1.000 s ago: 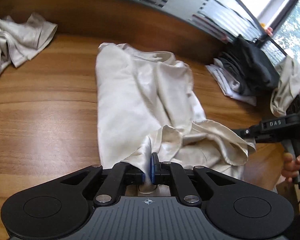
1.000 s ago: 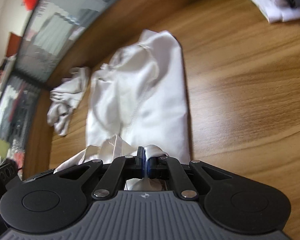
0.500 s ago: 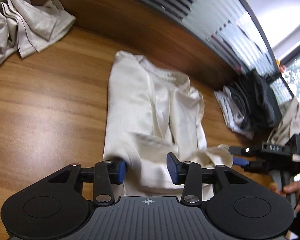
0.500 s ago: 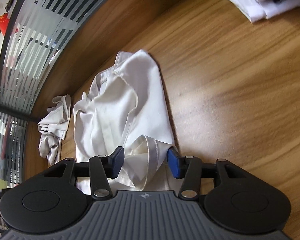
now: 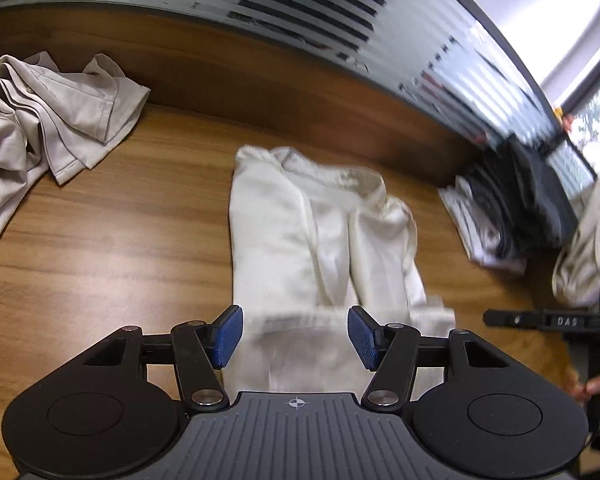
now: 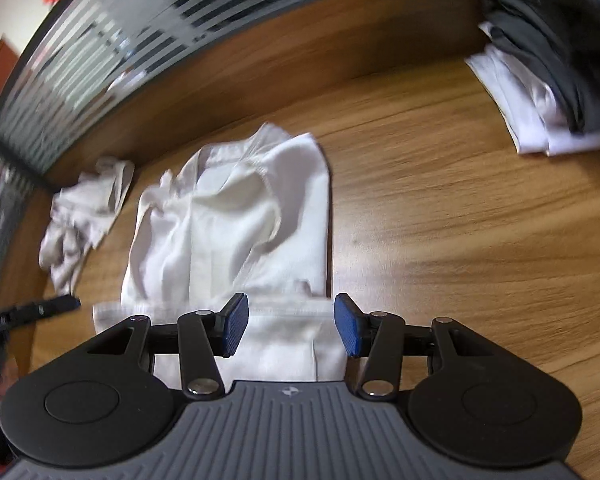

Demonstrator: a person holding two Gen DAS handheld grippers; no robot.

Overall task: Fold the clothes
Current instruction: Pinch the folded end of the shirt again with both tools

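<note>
A cream shirt (image 5: pixel 320 240) lies on the wooden table (image 5: pixel 120 240) as a long folded strip, collar at the far end and hem toward me. My left gripper (image 5: pixel 296 336) stands open above the near hem, blue pads (image 5: pixel 228 334) apart and empty. The same shirt (image 6: pixel 240 220) shows in the right wrist view, where my right gripper (image 6: pixel 291 324) also stands open over the hem's right part, holding nothing. The right gripper (image 5: pixel 540 322) appears at the right edge of the left wrist view, held by a hand. The left gripper's fingertips (image 6: pixel 40 310) show at the left of the right wrist view.
A crumpled beige garment (image 5: pixel 48 120) lies at the far left of the table. A stack of folded dark and white clothes (image 5: pixel 512 208) sits at the far right, with another beige garment (image 5: pixel 588 248) beside it. A raised wooden ledge (image 5: pixel 260 76) and striped glass back the table.
Both grippers were shut on the shirt's lower edge a second ago. They have let go, opened wide and drawn back and up; the hem now lies flat on the table.
</note>
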